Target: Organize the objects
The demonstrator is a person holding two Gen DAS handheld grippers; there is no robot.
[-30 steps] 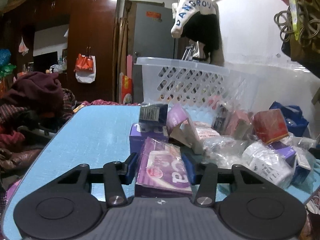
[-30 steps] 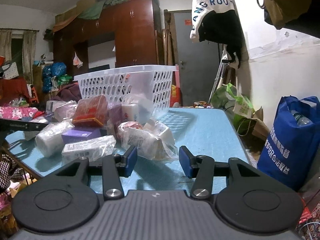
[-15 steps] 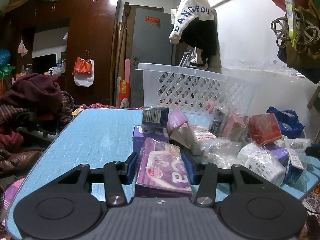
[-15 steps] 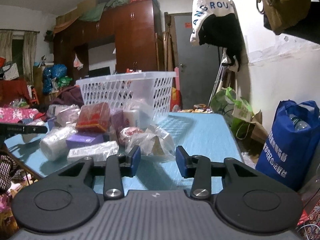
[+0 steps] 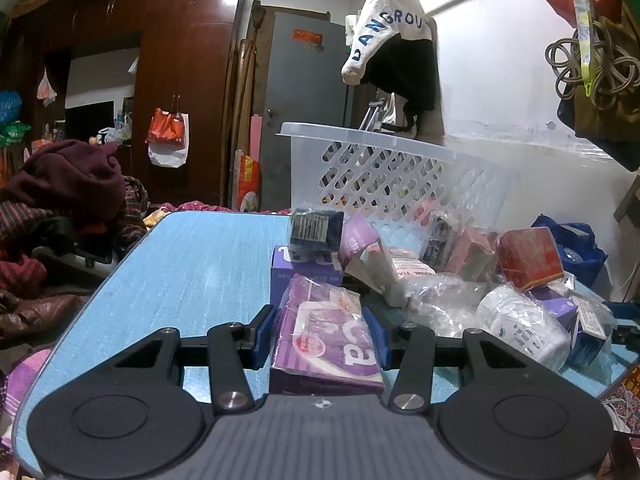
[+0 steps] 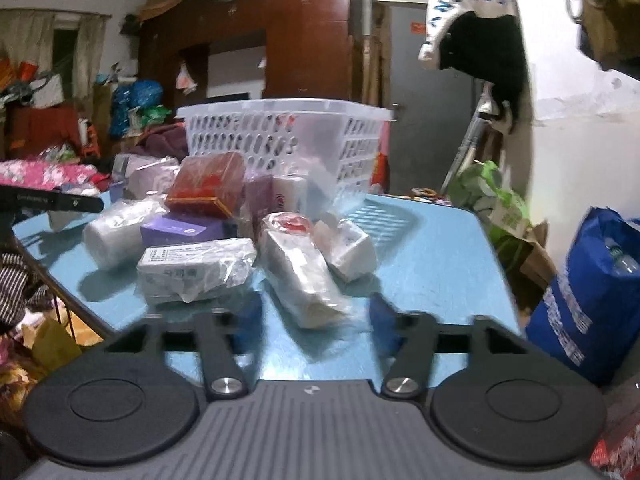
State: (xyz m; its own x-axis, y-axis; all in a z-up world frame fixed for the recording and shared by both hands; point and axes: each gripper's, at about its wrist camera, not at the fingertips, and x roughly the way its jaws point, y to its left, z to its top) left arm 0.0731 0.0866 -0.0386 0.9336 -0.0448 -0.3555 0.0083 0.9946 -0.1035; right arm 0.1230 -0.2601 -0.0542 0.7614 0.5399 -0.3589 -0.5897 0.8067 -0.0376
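Note:
My left gripper (image 5: 325,336) is shut on a purple tissue pack (image 5: 326,340), both blue pads pressed on its sides, low over the blue table (image 5: 192,272). Behind it lies a heap of boxes and wrapped packs, with a red box (image 5: 530,258) and a white roll (image 5: 524,330). A white perforated basket (image 5: 384,168) stands at the far end. My right gripper (image 6: 316,320) is open and empty, with a clear-wrapped white pack (image 6: 300,276) just in front between its fingers. The basket (image 6: 280,136) and the red box (image 6: 208,184) also show in the right wrist view.
A blue shopping bag (image 6: 588,304) stands on the floor right of the table. Clothes (image 5: 68,184) are piled left of the table. A jacket (image 5: 396,52) hangs on the wall behind the basket. The left gripper's black arm (image 6: 48,200) reaches in at the left of the right wrist view.
My right gripper has moved forward toward the heap and opened a little wider; the wrapped pack now lies between its fingers. My left gripper has kept hold of the purple pack, rising slightly.

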